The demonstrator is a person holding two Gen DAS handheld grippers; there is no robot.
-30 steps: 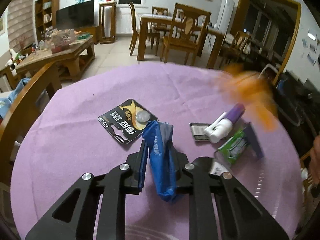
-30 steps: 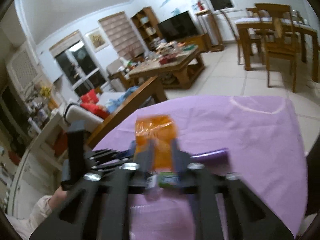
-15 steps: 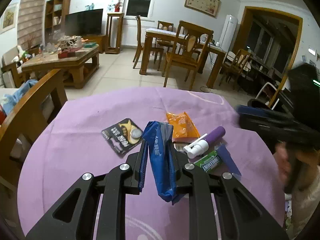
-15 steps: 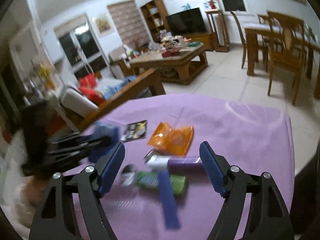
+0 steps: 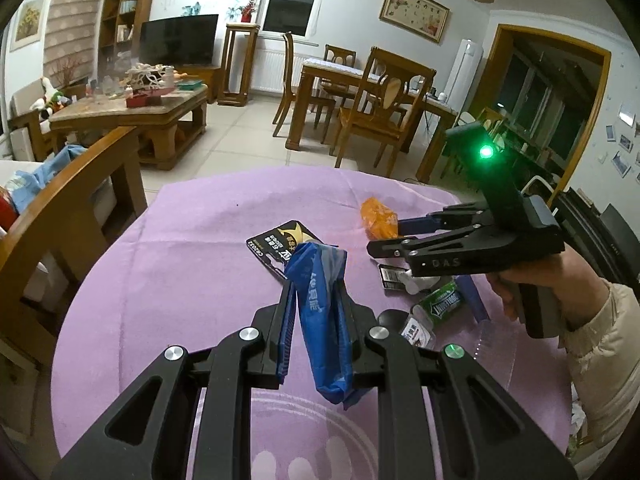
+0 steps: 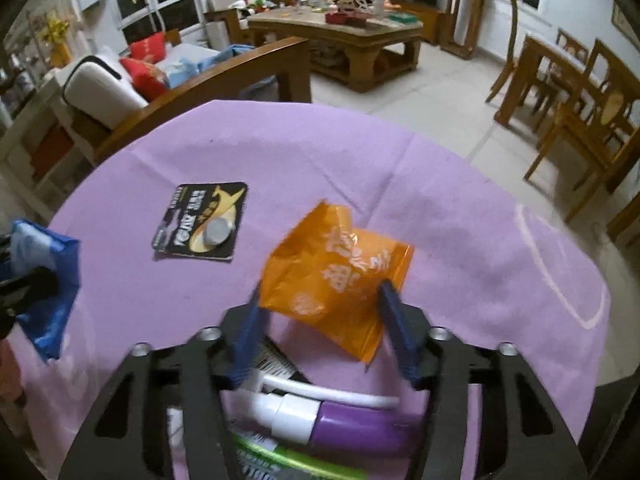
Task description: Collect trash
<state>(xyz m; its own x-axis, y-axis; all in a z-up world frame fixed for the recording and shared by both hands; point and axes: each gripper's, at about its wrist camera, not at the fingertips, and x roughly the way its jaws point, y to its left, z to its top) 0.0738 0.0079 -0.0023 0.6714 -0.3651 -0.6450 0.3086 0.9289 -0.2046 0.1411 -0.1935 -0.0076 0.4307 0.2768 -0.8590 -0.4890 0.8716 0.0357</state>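
Note:
My left gripper (image 5: 314, 300) is shut on a crumpled blue wrapper (image 5: 320, 312) and holds it above the purple tablecloth (image 5: 192, 264). The blue wrapper also shows at the left edge of the right wrist view (image 6: 48, 280). My right gripper (image 6: 320, 304) is open, its blue-padded fingers on either side of an orange snack wrapper (image 6: 340, 276) lying on the cloth. In the left wrist view the right gripper (image 5: 384, 236) reaches the orange wrapper (image 5: 378, 222) from the right. A black battery card (image 6: 202, 222) lies to the left.
Under the right gripper lie a purple-and-white spray bottle (image 6: 340, 424), a green gum pack (image 5: 440, 304) and a small dark packet (image 5: 390, 278). A wooden chair back (image 5: 68, 196) stands at the table's left edge. Dining chairs and a coffee table stand beyond.
The right gripper dropped the orange wrapper on the cloth, opened, then came back down around it. The left gripper kept hold of the blue wrapper and drew back a little.

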